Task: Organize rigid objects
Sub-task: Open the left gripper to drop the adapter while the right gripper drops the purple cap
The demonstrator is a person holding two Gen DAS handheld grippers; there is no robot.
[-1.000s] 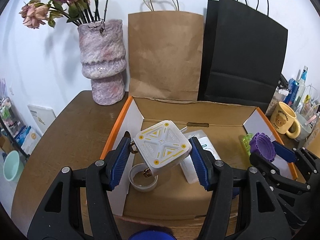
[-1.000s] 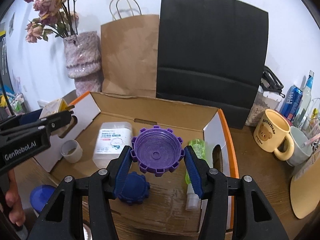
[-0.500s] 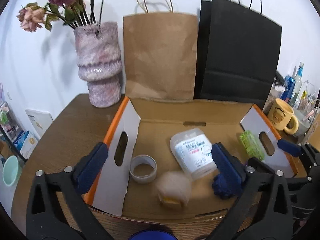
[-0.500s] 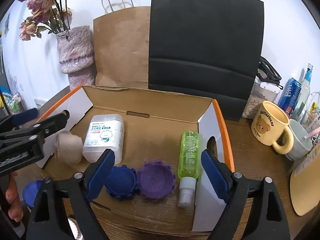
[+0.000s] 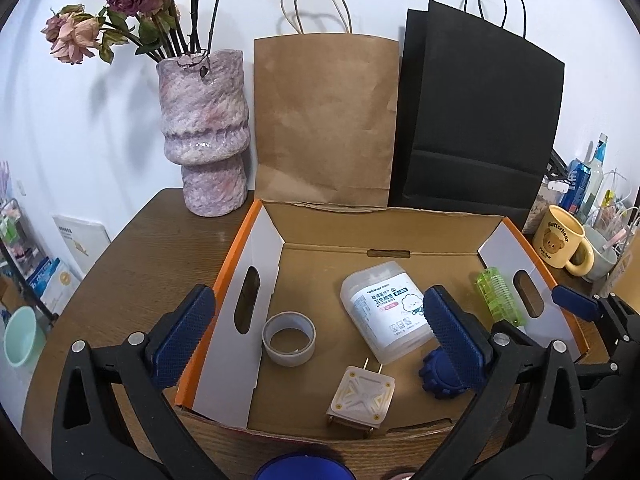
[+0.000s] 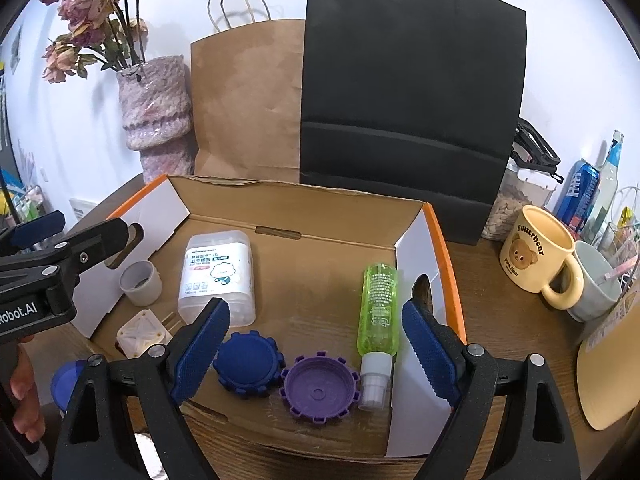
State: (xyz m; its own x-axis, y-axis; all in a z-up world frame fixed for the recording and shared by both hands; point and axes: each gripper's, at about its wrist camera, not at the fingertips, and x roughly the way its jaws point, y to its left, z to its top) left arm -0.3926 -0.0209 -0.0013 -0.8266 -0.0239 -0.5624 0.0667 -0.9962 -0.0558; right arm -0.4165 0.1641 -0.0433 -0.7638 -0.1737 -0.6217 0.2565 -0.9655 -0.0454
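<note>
Both grippers — left gripper point(image 5: 316, 328), right gripper point(image 6: 316, 348) — jaws wide, empty; purple cap point(image 6: 319, 389) (hidden in left view).

My left gripper point(image 6: 32, 240) reading "Robot.AI" on its side, yellow mug point(image 6: 536, 256) with "Butterbear" over a bear and "Pink Bear" below, cotton swab box point(image 5: 386, 310) labelled "winner" and "COTTON BUDS"

L gripper point(image 5: 316, 332) no longer grips the white plug adapter point(image 5: 362, 396); jaws now wide apart, adapter lies flat on the box point(image 5: 256, 272) floor near the front edge, prongs pointing back. R gripper point(image 6: 316, 354) has let go of the purple cap point(image 6: 319, 390); jaws spread, cap rests open side up beside the blue cap point(image 6: 248, 362) and touching the green bottle point(image 6: 378, 312).
</note>
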